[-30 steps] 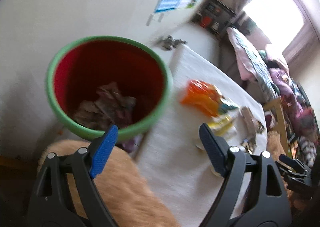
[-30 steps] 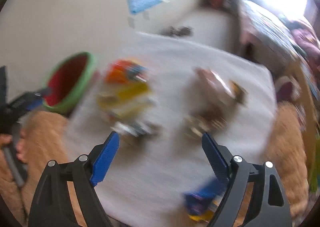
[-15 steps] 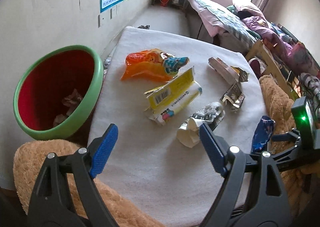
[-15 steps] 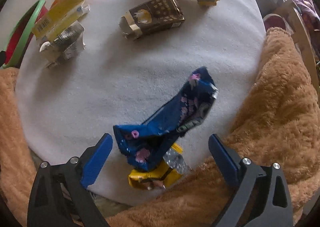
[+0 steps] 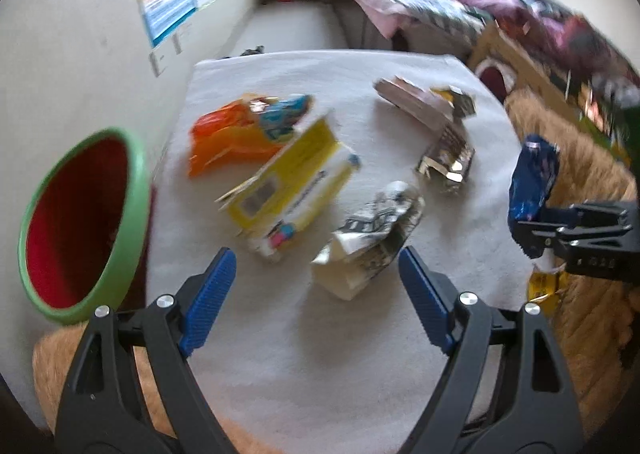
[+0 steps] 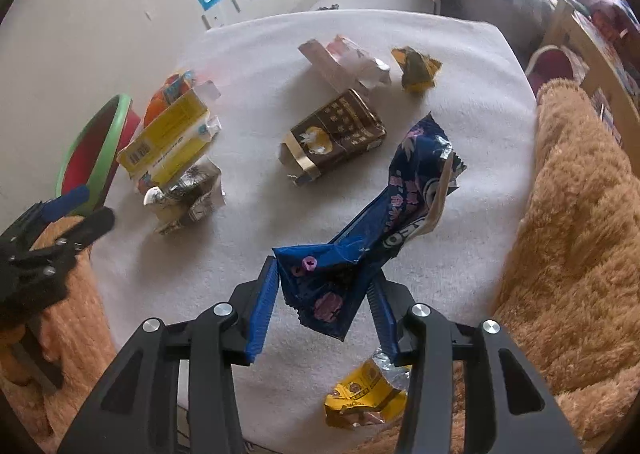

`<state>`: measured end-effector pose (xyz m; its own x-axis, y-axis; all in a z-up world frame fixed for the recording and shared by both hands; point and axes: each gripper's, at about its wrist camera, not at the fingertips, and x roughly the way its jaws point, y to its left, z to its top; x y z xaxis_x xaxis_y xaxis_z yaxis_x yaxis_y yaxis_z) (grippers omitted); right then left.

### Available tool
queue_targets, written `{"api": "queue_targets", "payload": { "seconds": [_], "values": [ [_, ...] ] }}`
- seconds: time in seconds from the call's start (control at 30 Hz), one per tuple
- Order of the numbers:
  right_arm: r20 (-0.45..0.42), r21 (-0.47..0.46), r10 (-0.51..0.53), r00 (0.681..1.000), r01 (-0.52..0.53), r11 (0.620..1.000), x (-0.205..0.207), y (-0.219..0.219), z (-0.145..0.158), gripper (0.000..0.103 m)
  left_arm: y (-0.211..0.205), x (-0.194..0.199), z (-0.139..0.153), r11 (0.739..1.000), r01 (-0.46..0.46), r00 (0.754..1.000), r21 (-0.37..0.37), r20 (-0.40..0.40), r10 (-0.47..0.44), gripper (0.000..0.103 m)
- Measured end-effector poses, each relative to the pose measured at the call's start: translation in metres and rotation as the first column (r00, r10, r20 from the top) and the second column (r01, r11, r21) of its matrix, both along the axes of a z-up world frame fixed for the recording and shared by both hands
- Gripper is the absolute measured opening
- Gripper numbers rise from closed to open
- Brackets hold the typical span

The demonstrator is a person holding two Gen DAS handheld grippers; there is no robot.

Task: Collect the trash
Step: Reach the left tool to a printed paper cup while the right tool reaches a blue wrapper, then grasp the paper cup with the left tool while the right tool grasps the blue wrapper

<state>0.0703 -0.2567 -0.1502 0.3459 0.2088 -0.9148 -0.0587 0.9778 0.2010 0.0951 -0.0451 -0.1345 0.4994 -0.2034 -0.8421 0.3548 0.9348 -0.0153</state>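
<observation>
Blue wrapper [image 6: 362, 250] now lifted — right tongs [image 6: 320, 304] closing on it.

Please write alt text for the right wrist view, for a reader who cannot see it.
The right tongs are closing on a blue wrapper above a white cloth strewn with cartons and wrappers. A green-rimmed red bin stands at the left edge.

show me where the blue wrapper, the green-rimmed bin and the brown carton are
blue wrapper [image 6: 404, 193]: right wrist view, middle of its printed face.
green-rimmed bin [image 5: 134, 213]: left wrist view, green rim.
brown carton [image 6: 340, 133]: right wrist view, top face.
</observation>
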Motion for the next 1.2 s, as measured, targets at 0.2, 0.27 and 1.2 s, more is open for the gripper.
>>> {"api": "queue_targets", "payload": {
  "seconds": [0.2, 0.27, 1.2],
  "values": [
    [-0.047, 0.017, 0.008, 0.999, -0.007, 1.000, 0.006, 0.001, -0.007, 0.046, -0.045, 0.013, -0.035, 0.982, 0.108, 0.993, 0.152, -0.062, -0.099, 0.073],
    [-0.072, -0.005, 0.021, 0.997, -0.022, 1.000, 0.007, 0.007, -0.013, 0.049, -0.050, 0.015, -0.048, 0.975, 0.133, 0.988, 0.178, -0.105, -0.116, 0.052],
    [-0.071, -0.012, -0.076, 0.995, 0.075, 0.997, 0.002, -0.011, -0.014, 0.071, -0.013, 0.002, -0.036, 1.000, 0.010, 0.979, -0.029, -0.204, -0.015, 0.054]
  ]
}}
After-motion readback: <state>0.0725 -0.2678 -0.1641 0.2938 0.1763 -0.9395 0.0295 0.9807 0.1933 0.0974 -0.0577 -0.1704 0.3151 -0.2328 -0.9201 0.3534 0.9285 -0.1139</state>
